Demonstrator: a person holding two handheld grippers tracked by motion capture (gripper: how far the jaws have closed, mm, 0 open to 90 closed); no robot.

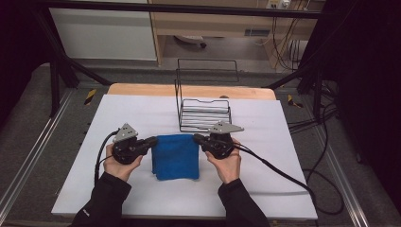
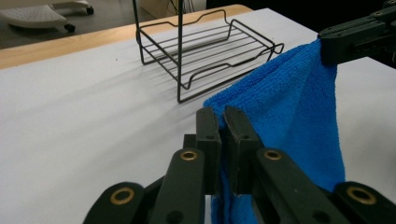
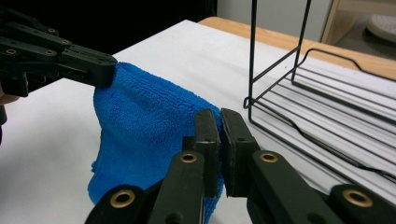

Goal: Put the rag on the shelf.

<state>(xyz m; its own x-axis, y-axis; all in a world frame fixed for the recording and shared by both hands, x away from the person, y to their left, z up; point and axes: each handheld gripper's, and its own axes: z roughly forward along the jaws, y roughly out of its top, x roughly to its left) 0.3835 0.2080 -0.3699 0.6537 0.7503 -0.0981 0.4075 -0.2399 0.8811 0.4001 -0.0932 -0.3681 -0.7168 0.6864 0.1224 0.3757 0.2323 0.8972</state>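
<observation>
A folded blue cloth (image 1: 176, 157) hangs between my two grippers near the middle of the white table, its far edge lifted and its near end resting on the table. My left gripper (image 1: 152, 141) is shut on the cloth's far left corner; in the left gripper view the jaws (image 2: 222, 122) pinch the blue cloth (image 2: 289, 107). My right gripper (image 1: 196, 138) is shut on the far right corner, and in the right gripper view (image 3: 220, 122) the cloth (image 3: 140, 126) sags from both grips.
A black wire rack (image 1: 204, 113) with a tall back frame stands just beyond the cloth, close to both grippers, also in the left gripper view (image 2: 205, 51). The white table top (image 1: 118, 113) ends at a wooden strip (image 1: 142, 90). Cables (image 1: 283, 175) trail right.
</observation>
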